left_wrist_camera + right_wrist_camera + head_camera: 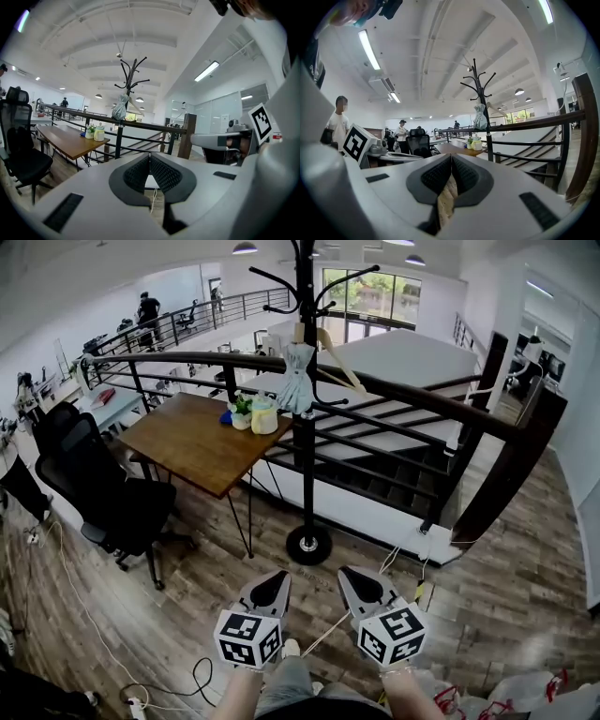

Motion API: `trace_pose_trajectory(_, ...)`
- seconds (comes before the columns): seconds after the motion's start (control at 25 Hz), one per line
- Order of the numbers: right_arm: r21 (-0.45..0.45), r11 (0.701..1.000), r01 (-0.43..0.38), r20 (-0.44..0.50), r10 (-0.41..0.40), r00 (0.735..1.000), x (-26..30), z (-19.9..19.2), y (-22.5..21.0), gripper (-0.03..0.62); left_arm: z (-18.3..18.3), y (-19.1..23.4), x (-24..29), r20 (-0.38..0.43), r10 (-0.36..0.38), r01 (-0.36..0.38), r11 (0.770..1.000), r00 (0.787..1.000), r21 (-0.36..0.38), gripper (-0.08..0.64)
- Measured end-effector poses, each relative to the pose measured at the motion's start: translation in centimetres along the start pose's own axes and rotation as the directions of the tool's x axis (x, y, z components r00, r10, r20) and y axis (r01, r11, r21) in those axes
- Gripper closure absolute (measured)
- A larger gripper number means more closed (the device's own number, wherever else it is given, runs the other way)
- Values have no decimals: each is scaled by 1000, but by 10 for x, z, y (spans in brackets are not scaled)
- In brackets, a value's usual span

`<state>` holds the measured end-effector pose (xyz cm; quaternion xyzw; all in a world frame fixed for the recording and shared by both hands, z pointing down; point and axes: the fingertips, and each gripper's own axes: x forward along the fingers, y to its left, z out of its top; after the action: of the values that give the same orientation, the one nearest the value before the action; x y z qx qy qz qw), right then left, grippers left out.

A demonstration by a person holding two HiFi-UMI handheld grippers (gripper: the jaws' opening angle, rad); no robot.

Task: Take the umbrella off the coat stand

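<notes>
Black mesh chair (103, 488) is sitting at the far left on the wood floor (187, 615), and a brown table (187, 446) is standing just to its right. On the table's far corner a small plant (242, 411) and a pale jar (264, 416) are sitting side by side, close to the railing (412, 395).

Just right of the table, the black coat stand (307, 474) is rising from its round base on the floor, in front of the railing. The umbrella (296, 379), folded into a short pale grey-blue bundle, is hanging against the stand's pole, about level with the top rail. Its long axis is running vertically along the pole, and its lower end is pointing down at the floor. A wooden hanger (339, 367) is hanging just right of it on the same stand. Further right, stairs (394, 465) are dropping away behind the railing.

At the bottom of the head view the left gripper (278, 576) and the right gripper (347, 573) are being held near each other, both pointing toward the stand and well apart from the umbrella. The left gripper's jaws are pressing together with nothing between them. The right gripper's jaws are likewise meeting pad to pad and gripping nothing.
</notes>
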<state>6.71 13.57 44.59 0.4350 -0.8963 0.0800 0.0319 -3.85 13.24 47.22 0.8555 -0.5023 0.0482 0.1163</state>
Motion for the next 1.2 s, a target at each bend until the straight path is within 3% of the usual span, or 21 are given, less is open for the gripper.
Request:
trace_pose_trajectory(0.32,8,1000,6,-5,-6,1000,61,2,-33,565,16,35,58,12,-43,44,999,999,-16,540)
trace_pose_trajectory(0.72,-12,999,33,47,-32,998,185,58,-89,565,87,113,161,60,-116,117,993,991,-1,540)
trace_pose_trajectory(1.0,-20,997,78,91,-76,993,252,94,-125,565,131,164,216,90,-155,151,987,984,46,540)
trace_pose_trajectory(1.2,-6,994,112,100,-111,989,275,100,-140,565,142,184,241,66,-193,188,979,979,81,540)
